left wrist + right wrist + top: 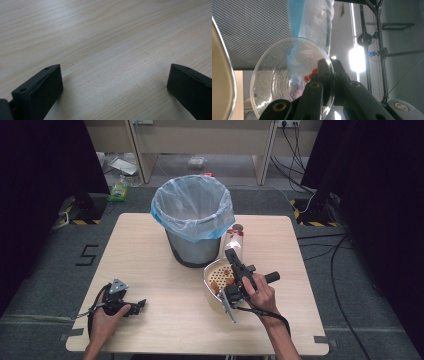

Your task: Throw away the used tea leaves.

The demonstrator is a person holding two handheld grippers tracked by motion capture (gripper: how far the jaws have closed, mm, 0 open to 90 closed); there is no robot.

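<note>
High view: left gripper is resting low on the wooden table; right gripper is reaching toward the bin.

Left gripper view: jaws are standing spread over bare wood.

Right gripper view: jaws are pinching the rim of a clear cup.

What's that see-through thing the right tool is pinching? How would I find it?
Start at the grey mesh bin with the pale blue bag mid-table. Just right of it, above the cream perforated bowl, the right tool pinches a clear plastic cup by its rim. It is the one transparent thing there.
</note>
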